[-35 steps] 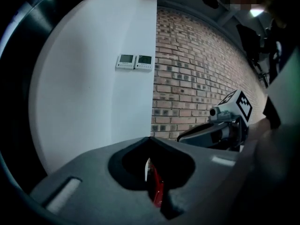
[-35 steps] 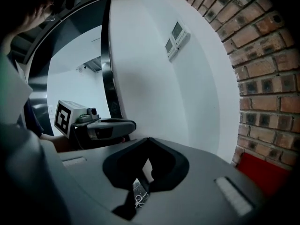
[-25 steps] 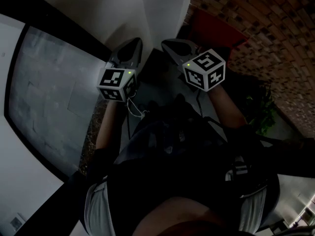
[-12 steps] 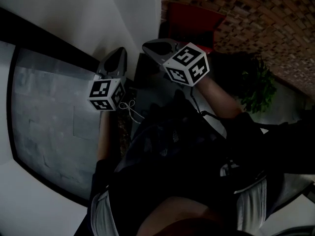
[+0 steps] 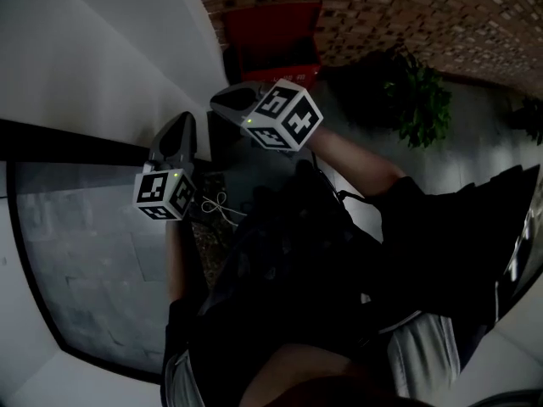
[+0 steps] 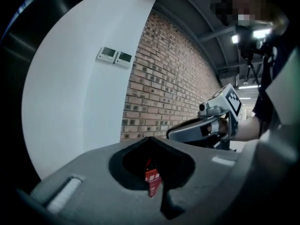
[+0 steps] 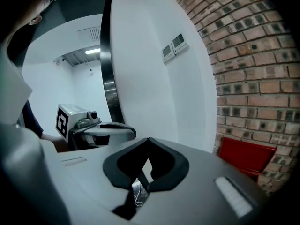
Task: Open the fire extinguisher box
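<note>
The red fire extinguisher box (image 5: 271, 45) stands on the floor against the brick wall, at the top of the head view. In the right gripper view the red box (image 7: 246, 156) shows at the lower right. A sliver of the red box (image 6: 152, 179) shows through the notch in the left gripper's jaws. My left gripper (image 5: 181, 122) and right gripper (image 5: 222, 100) are held side by side in front of me, short of the box. Both are shut with nothing between the jaws. Each gripper view shows the other gripper: the right gripper (image 6: 201, 128) and the left gripper (image 7: 101, 128).
A potted plant (image 5: 420, 100) stands right of the box by the brick wall (image 5: 441, 15). A white wall (image 5: 110, 58) and a dark-framed glass panel (image 5: 85, 253) run along the left. Two small wall panels (image 6: 115, 56) hang on the white wall. A white cable (image 5: 216, 203) dangles below the left gripper.
The view has swung, so the red box now shows more fully at the top middle. Both grippers have shifted left and a little lower in the picture, still shut.
</note>
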Tool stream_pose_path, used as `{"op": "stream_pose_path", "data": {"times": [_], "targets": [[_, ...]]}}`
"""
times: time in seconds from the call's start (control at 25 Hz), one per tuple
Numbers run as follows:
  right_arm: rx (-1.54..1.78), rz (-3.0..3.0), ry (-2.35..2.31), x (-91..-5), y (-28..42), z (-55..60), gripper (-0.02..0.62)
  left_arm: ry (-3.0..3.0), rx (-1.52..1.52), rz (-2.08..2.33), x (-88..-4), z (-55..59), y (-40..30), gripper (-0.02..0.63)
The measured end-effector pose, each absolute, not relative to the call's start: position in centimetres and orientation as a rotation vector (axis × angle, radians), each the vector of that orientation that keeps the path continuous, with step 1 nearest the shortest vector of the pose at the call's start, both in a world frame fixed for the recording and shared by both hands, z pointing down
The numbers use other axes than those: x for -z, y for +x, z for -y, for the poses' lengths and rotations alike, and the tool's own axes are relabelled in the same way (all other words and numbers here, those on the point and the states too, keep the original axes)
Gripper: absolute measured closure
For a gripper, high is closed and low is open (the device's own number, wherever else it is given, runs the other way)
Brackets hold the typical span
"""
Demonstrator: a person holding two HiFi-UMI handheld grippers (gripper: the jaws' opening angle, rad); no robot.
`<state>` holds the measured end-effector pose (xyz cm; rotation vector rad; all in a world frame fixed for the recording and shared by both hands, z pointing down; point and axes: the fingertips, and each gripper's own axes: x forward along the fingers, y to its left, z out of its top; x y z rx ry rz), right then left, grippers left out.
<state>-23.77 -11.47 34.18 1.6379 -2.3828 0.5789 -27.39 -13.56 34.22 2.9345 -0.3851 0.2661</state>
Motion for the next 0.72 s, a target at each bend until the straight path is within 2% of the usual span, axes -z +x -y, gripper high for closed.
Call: {"op": "stream_pose_path", "data": {"times": [0.72], "targets": [[-0.631, 2.370, 1.740, -34.4, -14.6, 0.8, 0.594, 3.014, -0.400, 0.215, -33.3, 3.1, -17.2, 0.611]]}}
